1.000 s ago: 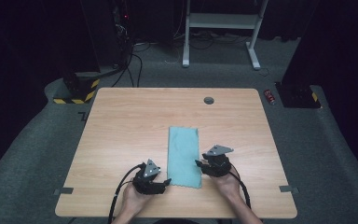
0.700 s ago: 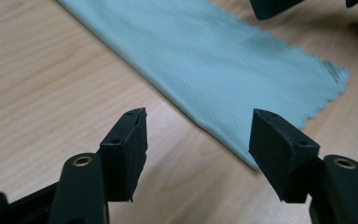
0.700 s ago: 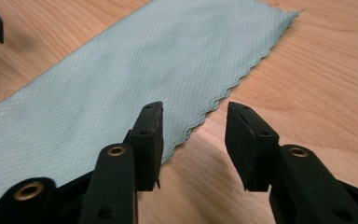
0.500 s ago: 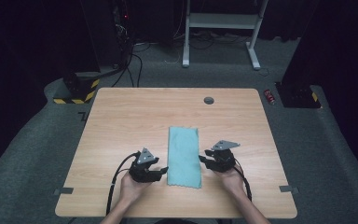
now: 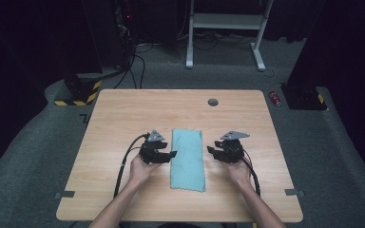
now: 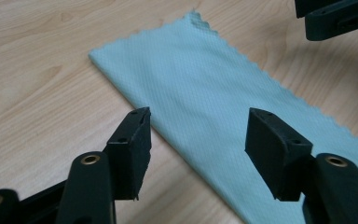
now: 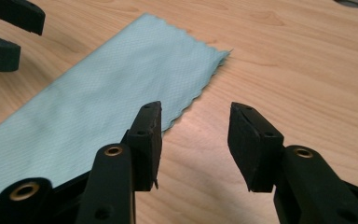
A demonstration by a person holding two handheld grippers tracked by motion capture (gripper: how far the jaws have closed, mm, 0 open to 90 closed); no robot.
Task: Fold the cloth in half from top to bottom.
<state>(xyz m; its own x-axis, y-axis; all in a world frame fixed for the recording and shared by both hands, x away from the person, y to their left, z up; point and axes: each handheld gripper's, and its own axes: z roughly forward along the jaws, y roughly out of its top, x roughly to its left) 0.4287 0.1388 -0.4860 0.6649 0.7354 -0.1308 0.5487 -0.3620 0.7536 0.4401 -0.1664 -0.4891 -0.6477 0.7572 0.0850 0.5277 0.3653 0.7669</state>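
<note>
A pale teal, waffle-textured cloth with pinked edges, folded into a long narrow strip, is laid flat on the light wooden counter, its length running away from the person, near the front middle of the counter. The left tool is held just beside the strip's left long edge and the right tool just beside its right long edge, so that the cloth is flanked from both sides, presumably for the next fold or for a lift by both edges. The jaws of both tools have just been opening; they are spread wide and nothing is held between them. In the left gripper view the cloth's edge is seen passing beneath the gap between the jaws, and in the right gripper view the scalloped edge is seen ending just left of the gap. Of other things, a small grey round grommet is set into the far part of the counter, well apart from the cloth, and a red can is seen on the floor beyond the right corner. Nothing is found in the way of either tool.
</note>
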